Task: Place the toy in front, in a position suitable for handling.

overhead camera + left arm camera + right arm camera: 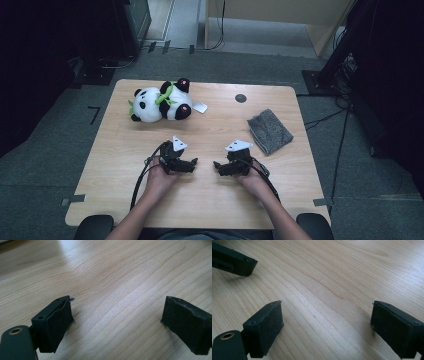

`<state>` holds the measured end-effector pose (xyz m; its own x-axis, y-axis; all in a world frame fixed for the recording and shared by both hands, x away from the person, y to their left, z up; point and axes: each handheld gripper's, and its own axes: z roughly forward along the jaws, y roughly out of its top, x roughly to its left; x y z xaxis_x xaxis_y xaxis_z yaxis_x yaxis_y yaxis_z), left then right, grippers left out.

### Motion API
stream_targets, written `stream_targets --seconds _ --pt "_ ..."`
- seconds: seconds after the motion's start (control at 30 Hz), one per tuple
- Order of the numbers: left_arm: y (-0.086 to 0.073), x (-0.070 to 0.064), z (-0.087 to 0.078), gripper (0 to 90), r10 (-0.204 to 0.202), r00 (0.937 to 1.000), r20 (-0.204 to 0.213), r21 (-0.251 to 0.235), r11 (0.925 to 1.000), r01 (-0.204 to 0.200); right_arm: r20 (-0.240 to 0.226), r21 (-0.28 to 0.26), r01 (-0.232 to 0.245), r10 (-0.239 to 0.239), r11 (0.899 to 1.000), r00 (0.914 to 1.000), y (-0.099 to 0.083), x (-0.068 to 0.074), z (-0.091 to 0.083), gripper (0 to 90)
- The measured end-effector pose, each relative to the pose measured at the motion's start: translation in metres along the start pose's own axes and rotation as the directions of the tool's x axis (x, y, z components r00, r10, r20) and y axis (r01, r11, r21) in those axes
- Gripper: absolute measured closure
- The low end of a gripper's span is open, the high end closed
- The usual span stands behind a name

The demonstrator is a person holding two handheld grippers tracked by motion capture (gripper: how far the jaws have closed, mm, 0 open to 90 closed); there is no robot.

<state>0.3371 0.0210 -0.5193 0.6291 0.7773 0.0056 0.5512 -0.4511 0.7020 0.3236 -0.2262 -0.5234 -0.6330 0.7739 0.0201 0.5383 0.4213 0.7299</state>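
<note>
Wooden table [210, 195], light grain, rounded corners, set on grey carpet. Left gripper [192, 163]: held in the person's left hand [159, 176], resting low over the near middle of the table, tips pointing inward toward the other tool; in the left gripper view its jaws stand wide apart with bare wood between them, nothing held. Right gripper [218, 166]: held in the right hand [254, 180], mirrored pose, tips facing the left gripper and just short of touching it; in the right gripper view its jaws are likewise spread wide over bare tabletop, nothing gripped, and a black jaw of the other tool shows at upper left. Plush panda [159, 103]: black and white, green leaf collar, lying on its side at the far left of the table, well apart from both grippers. Grey cloth [270, 130]: folded, flat, at the far right, nearer the right gripper but not touching it. Dark round spot [240, 98]: on the tabletop near the far edge. Containers: none on the table.
</note>
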Motion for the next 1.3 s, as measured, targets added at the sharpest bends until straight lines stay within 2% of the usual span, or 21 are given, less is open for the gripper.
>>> stream_targets --seconds 0.87,0.97,1.17,1.3 --pt "-0.0001 0.0001 -0.0002 9.7 0.001 1.0000 0.001 -0.002 1.0000 -0.001 0.003 0.000 -0.003 0.003 1.000 1.0000 0.0002 0.0005 0.0004 10.1" --pt "-0.0007 0.0004 -0.0015 15.4 -0.004 1.0000 -0.004 -0.012 0.9999 0.004 0.003 0.000 -0.003 0.003 1.000 1.0000 0.0002 0.0005 0.0004 10.1" --pt "-0.0007 0.0004 -0.0015 15.0 -0.003 1.0000 -0.004 -0.012 0.9999 0.003 0.003 0.000 -0.003 0.003 1.000 1.0000 0.0002 0.0005 0.0004 10.2" --pt "-0.0013 0.0018 -0.0025 13.7 0.004 0.9997 0.023 -0.012 0.9999 -0.003 0.003 0.001 -0.003 0.003 1.000 1.0000 0.0002 0.0005 0.0003 10.1"
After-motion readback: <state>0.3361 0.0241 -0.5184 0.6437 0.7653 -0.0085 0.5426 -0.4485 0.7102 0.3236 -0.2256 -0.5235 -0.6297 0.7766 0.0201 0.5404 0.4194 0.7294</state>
